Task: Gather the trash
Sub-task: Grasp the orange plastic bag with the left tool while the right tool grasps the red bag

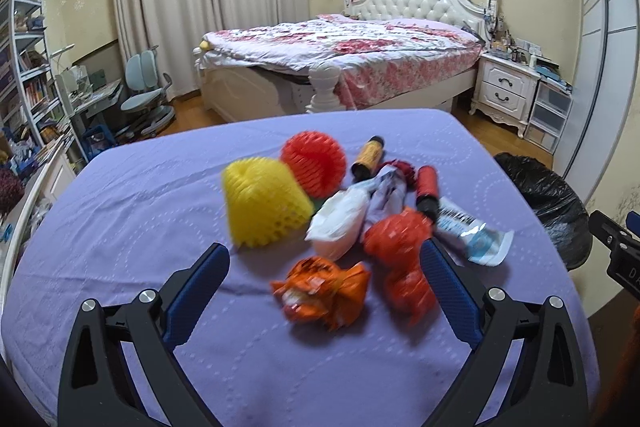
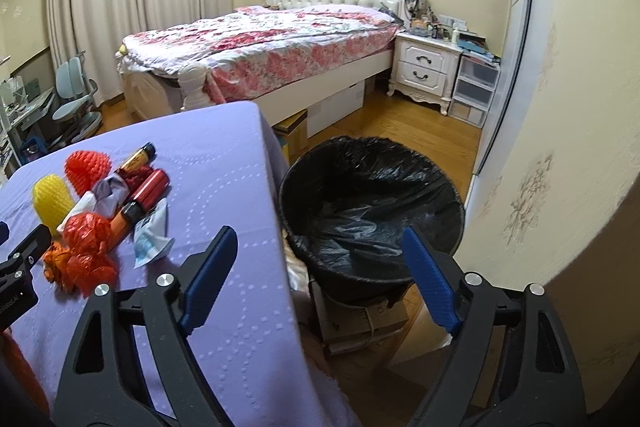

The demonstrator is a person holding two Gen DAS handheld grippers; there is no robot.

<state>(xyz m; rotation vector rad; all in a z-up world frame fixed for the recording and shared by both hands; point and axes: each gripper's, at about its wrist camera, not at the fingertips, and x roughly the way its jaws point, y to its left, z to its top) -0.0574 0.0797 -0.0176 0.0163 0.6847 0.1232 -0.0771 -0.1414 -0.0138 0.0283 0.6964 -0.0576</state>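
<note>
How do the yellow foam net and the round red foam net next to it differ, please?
The yellow foam net is taller and cone-like, while the red foam net is rounder and squatter. The yellow one lies nearer the left gripper; the red one sits behind it, beside the yellow-and-black tube. Both are ribbed mesh sleeves lying on the purple cloth.

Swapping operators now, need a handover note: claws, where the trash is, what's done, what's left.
Left claw: open, empty, low over the purple tablecloth, with the orange wrapper and the red net bag between its fingers, not gripped.
Right claw: open, empty, aimed at the near rim of the bin.
Trash: all in one pile on the cloth, including the yellow foam net, red foam net, two tubes and a white packet.
Done: nothing visible in the black-lined bin.
Left: grab each piece and drop it in the bin.
</note>
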